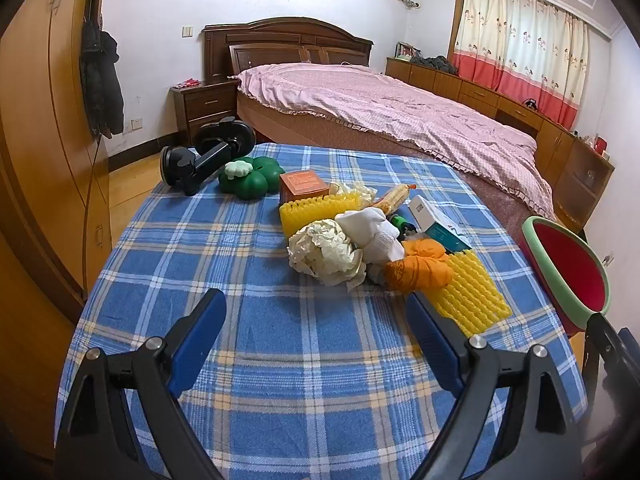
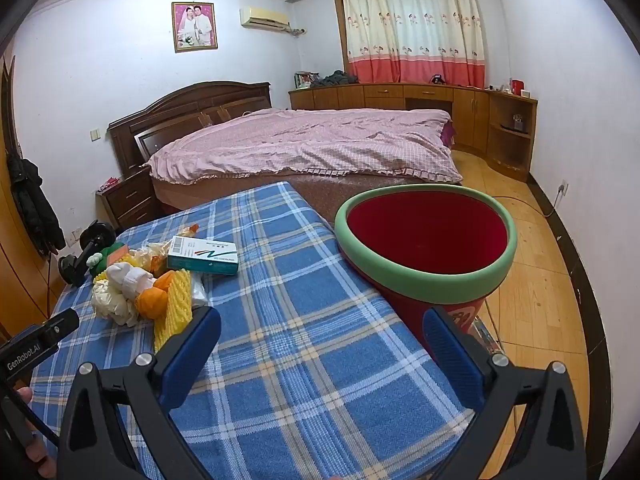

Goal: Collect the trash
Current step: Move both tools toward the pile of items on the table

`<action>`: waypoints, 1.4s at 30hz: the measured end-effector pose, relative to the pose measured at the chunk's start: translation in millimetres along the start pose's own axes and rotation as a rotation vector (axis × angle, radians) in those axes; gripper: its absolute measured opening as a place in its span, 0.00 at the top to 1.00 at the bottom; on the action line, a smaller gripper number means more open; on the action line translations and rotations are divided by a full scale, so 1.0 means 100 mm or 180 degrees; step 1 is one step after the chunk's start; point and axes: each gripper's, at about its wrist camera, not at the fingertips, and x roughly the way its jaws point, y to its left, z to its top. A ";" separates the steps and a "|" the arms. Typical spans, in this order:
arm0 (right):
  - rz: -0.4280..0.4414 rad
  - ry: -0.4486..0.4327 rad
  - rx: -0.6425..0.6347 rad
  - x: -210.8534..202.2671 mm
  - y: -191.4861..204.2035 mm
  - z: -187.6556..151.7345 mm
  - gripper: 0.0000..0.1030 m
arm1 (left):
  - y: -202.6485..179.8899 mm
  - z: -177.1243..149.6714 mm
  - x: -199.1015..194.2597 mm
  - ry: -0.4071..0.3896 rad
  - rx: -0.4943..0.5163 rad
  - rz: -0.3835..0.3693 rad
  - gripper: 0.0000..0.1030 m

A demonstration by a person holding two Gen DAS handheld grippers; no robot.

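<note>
We hold left gripper (image 1: 316, 308) and right gripper (image 2: 322, 330) spread, empty | risk: crumpled tissue (image 1: 326, 254) slips, missing bin (image 2: 424, 284) off the table's right edge

Heap of crumpled trash (image 1: 372, 240) on the plaid table, red green-rimmed bin (image 2: 426, 240) beside

Blue plaid table (image 1: 280, 360), trash pile (image 1: 360, 240), phone mount (image 1: 204, 156)

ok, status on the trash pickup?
Left gripper open, empty; right gripper open, empty. Trash pile untouched on the table. Bin at the table edge, looks empty. Nothing in the way.
</note>
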 end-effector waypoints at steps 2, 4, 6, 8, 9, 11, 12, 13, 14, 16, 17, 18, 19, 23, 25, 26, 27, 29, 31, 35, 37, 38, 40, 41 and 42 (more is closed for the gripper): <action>0.0000 0.0003 -0.0002 0.00 0.00 0.00 0.00 | 0.00 0.00 0.00 0.0004 0.0001 -0.0004 0.12; 0.0000 0.0002 -0.0002 0.00 0.00 0.00 0.00 | 0.00 0.00 0.00 0.0005 0.0001 -0.0002 0.12; 0.0001 0.0004 0.0000 0.00 0.00 0.00 0.00 | 0.00 0.00 0.00 0.0006 0.0000 -0.0004 0.12; 0.0001 0.0003 -0.0003 0.00 0.00 0.00 0.00 | -0.01 0.00 0.00 0.0008 -0.0002 -0.0004 0.12; 0.0000 0.0002 -0.0005 0.00 0.00 0.01 0.00 | 0.00 0.00 0.00 0.0004 0.0000 -0.0003 0.12; 0.0001 0.0002 -0.0004 0.00 0.00 0.01 0.00 | 0.00 0.00 0.00 0.0004 -0.0001 -0.0001 0.12; 0.0000 0.0003 -0.0002 0.00 0.00 0.01 0.00 | 0.00 0.00 0.00 0.0005 0.0000 -0.0001 0.11; -0.0001 0.0004 -0.0004 0.00 0.00 0.01 0.00 | 0.00 0.00 0.00 0.0005 0.0000 -0.0003 0.12; 0.0001 0.0006 -0.0003 0.00 0.01 0.01 0.00 | 0.00 0.00 0.00 0.0004 0.0000 -0.0002 0.11; 0.0000 0.0006 -0.0003 0.00 0.03 0.01 0.00 | 0.00 0.00 0.00 0.0003 0.0001 0.0000 0.12; -0.0002 0.0007 -0.0005 0.00 0.04 0.01 0.00 | 0.00 0.00 0.00 0.0005 0.0002 0.0001 0.12; -0.0001 0.0006 -0.0001 0.00 0.05 0.01 0.00 | 0.00 0.00 0.00 0.0007 0.0000 0.0004 0.12; 0.0001 0.0008 -0.0003 0.00 0.06 0.01 0.00 | 0.01 0.00 0.00 0.0008 -0.0002 0.0008 0.12; 0.0014 0.0020 -0.0008 0.02 0.04 0.02 0.00 | 0.07 0.02 0.00 0.0012 0.0000 0.0043 0.12; 0.0033 0.0013 -0.0021 0.01 0.01 0.05 0.00 | 0.11 0.05 0.03 0.0015 0.0001 0.0071 0.12; 0.0046 0.0010 -0.0037 0.01 0.01 0.06 0.00 | 0.14 0.06 0.03 0.0018 -0.0007 0.0092 0.11; 0.0067 0.0009 -0.0052 0.00 0.00 0.05 0.00 | 0.18 0.07 0.03 0.0024 -0.0024 0.0110 0.12; 0.0109 0.0009 -0.0073 0.02 0.09 0.08 0.00 | 0.25 0.08 0.04 0.0044 -0.0061 0.0143 0.12; 0.0155 0.0028 -0.0100 0.05 0.23 0.09 0.00 | 0.29 0.10 0.07 0.0079 -0.0078 0.0184 0.12; 0.0263 0.0093 -0.0185 0.08 0.37 0.14 0.00 | 0.42 0.12 0.08 0.0121 -0.0113 0.0242 0.11; 0.0300 0.0129 -0.0229 0.10 0.45 0.15 0.00 | 0.48 0.13 0.12 0.0155 -0.0136 0.0257 0.12; 0.0329 0.0151 -0.0252 0.11 0.48 0.16 0.00 | 0.52 0.14 0.14 0.0169 -0.0154 0.0260 0.12; 0.0395 0.0214 -0.0299 0.15 0.57 0.16 0.00 | 0.54 0.15 0.16 0.0188 -0.0175 0.0261 0.12; 0.0411 0.0230 -0.0311 0.16 0.59 0.18 0.00 | 0.57 0.16 0.18 0.0195 -0.0184 0.0253 0.12; 0.0426 0.0250 -0.0330 0.20 0.64 0.17 0.00 | 0.58 0.16 0.20 0.0208 -0.0186 0.0252 0.11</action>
